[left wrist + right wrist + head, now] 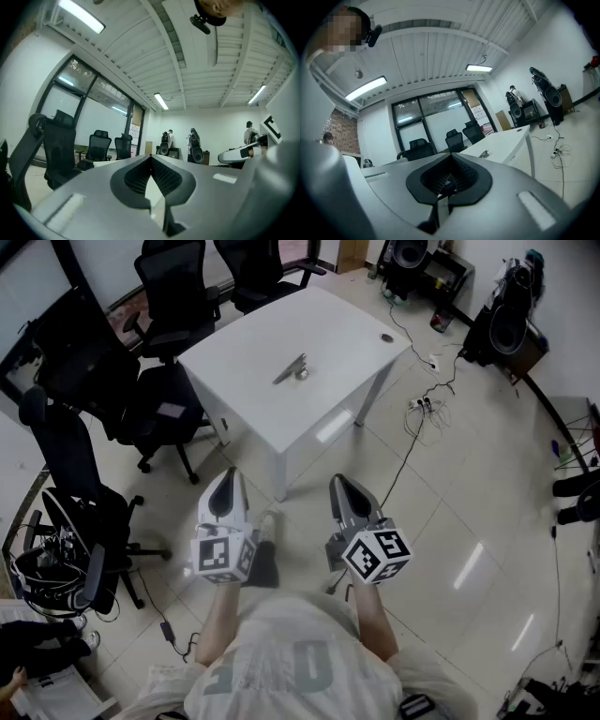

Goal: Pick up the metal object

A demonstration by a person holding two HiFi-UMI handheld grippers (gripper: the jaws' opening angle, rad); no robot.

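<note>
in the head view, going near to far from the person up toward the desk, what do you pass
shirt → left tongs and right tongs, side by side → white table → metal object → black office chairs behind the table

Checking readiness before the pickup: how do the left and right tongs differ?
The left tongs sit on the chairs' side of the table's corner, the right tongs on the other side. The left shows a wider slit behind its tips than the right. Both are empty, tips together.
</note>
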